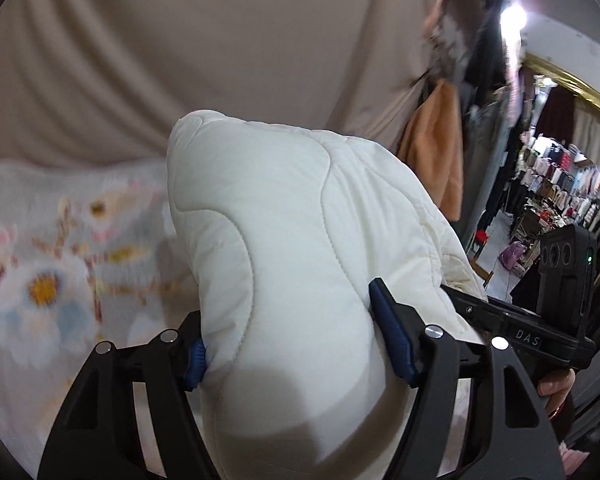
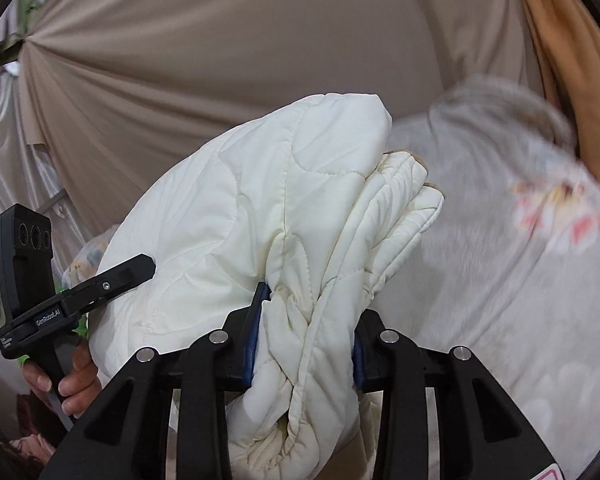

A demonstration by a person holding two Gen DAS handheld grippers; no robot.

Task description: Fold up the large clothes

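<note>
Bed w/ pale floral blanket (image 1: 52, 280) spread on top.

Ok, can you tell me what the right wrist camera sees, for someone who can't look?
The right gripper has its jaws shut on a bunched-up, puffy white quilted jacket. The left gripper presses against the jacket's other side. Behind them lie a grey flowered blanket and a draped beige cloth.

Black left gripper (image 1: 296, 344), blue pads (image 1: 392, 344), silver screws, apparently bare-skinned hand (image 2: 66, 380).
</note>
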